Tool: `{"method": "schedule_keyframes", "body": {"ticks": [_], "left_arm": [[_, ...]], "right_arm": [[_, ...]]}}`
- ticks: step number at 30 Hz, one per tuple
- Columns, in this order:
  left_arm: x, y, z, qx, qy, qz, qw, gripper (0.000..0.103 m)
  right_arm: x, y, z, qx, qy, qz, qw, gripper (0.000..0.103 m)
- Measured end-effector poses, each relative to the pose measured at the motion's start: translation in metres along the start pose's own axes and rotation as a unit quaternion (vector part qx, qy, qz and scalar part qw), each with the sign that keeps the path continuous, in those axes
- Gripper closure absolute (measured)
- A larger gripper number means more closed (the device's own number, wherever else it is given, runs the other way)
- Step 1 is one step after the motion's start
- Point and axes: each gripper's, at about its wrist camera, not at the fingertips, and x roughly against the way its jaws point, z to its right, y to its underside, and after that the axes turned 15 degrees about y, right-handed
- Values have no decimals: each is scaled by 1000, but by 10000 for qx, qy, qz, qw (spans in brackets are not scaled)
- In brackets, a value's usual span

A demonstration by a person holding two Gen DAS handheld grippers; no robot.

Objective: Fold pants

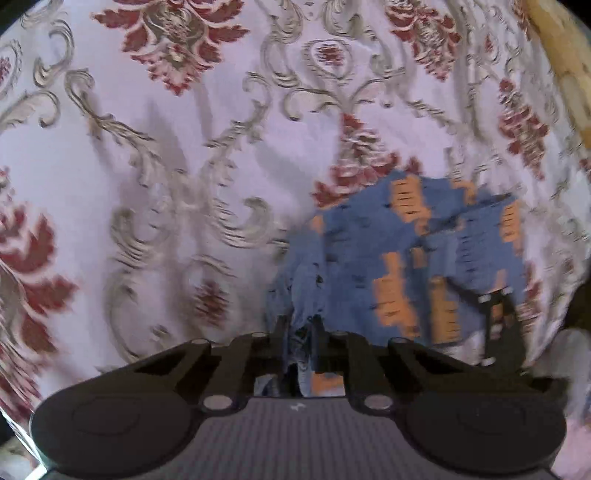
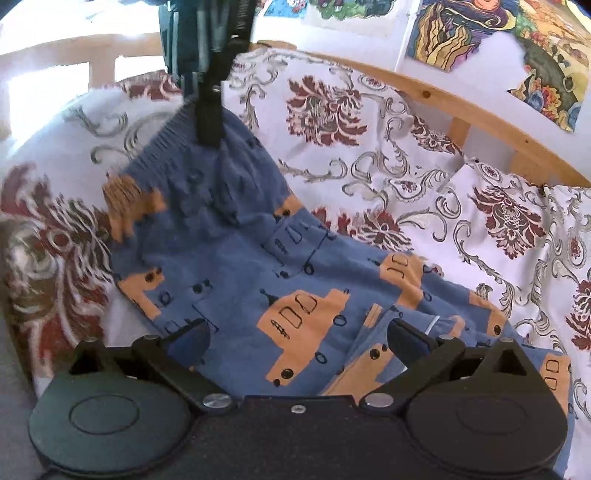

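Small blue pants (image 2: 236, 266) with orange vehicle prints lie on a patterned bedspread, legs near my right gripper. My left gripper (image 1: 301, 332) is shut on a bunch of the blue fabric; in the right wrist view the left gripper (image 2: 208, 125) pinches the ribbed waistband and holds it lifted. The rest of the pants (image 1: 406, 254) hangs and spreads ahead of it. My right gripper (image 2: 299, 332) is open just above the leg end, with nothing between its fingers. A dark shape (image 1: 495, 325) at the pants' far edge looks like the right gripper.
The bedspread (image 2: 388, 155) is white with red flowers and grey scrolls and covers the whole bed. A wooden bed rail (image 2: 480, 110) runs along the far side. Colourful pictures (image 2: 461, 33) hang on the wall behind. A pillow (image 2: 517, 221) in the same cloth lies at the right.
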Motion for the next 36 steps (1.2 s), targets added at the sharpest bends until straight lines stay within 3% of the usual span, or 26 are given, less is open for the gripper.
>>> {"method": "schedule_keyframes", "body": {"ticks": [7,11,16,19,21,22,24,31,36], "left_arm": [[-16,-3,77,-204,273,40,9994,92],[-43,-15,117,-292,560,-28,9980,92],[-79,-31,147,-282,681,-128,9972,92],[-93,-37,154,-214,682,-181,9973,92],[-98,-40,153,-138,690,-222,9973,92],[-100,-41,152,-96,689,-233,9973,92],[-99,-43,149,-45,671,-235,9975,92],[-75,-42,152,-45,844,-87,9964,92],[-79,-55,187,-253,1179,29,9927,91]], "right_arm": [[44,-7,40,-692,-769,-45,9946,3],[59,1,66,-1456,-1248,-53,9814,3],[51,8,82,-2567,-1071,-312,9600,5],[41,11,85,-2818,-728,-611,9547,20],[35,14,84,-2853,-540,-755,9539,39],[32,15,85,-2941,-519,-816,9509,44],[28,16,88,-3031,-495,-888,9475,68],[56,12,112,-3287,-808,-541,9394,74],[73,20,157,-3580,-577,-551,9303,75]]}}
